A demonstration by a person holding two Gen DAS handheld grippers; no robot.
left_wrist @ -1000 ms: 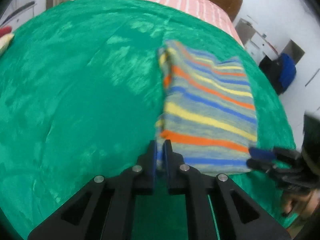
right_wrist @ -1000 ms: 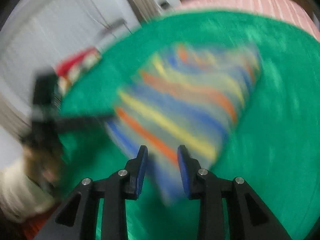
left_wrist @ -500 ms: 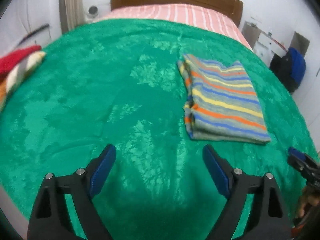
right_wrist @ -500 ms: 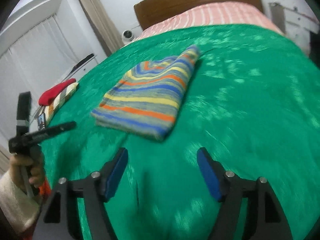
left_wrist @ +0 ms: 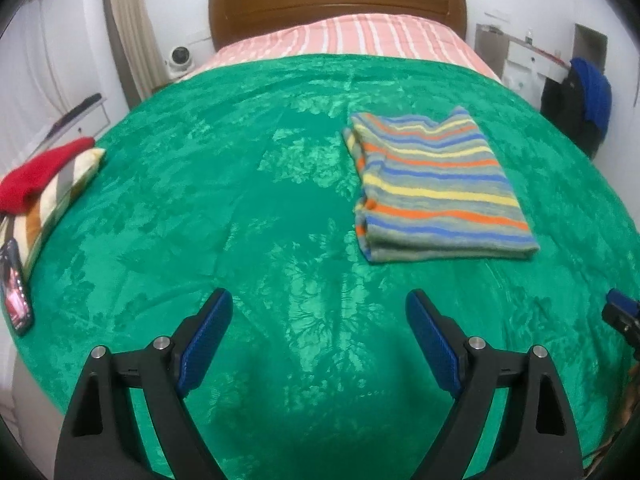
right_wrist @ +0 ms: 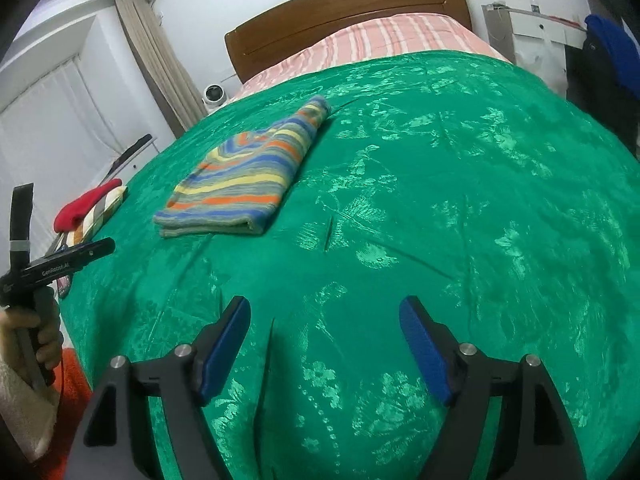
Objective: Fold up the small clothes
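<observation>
A striped garment (left_wrist: pixel 436 184) in grey, blue, orange and yellow lies folded flat on the green bedspread (left_wrist: pixel 224 168); it also shows in the right wrist view (right_wrist: pixel 244 176). My left gripper (left_wrist: pixel 319 334) is open and empty, held back above the bedspread near its front edge, well short of the garment. My right gripper (right_wrist: pixel 325 340) is open and empty too, over bare bedspread to the right of the garment. The left gripper also shows at the left edge of the right wrist view (right_wrist: pixel 60 260), and a tip of the right gripper shows at the right edge of the left wrist view (left_wrist: pixel 622 312).
A pile of red and striped clothes (left_wrist: pixel 44 184) and a phone (left_wrist: pixel 14 288) lie at the bed's left edge. A pink striped sheet (left_wrist: pixel 360 38) and wooden headboard (left_wrist: pixel 336 0) are at the far end. A white camera (left_wrist: pixel 180 58) and curtains stand far left, furniture with dark clothes far right.
Both grippers have let go of the striped garment, opened wide and pulled back toward the bed's front edge. The garment now lies folded on the bedspread.
</observation>
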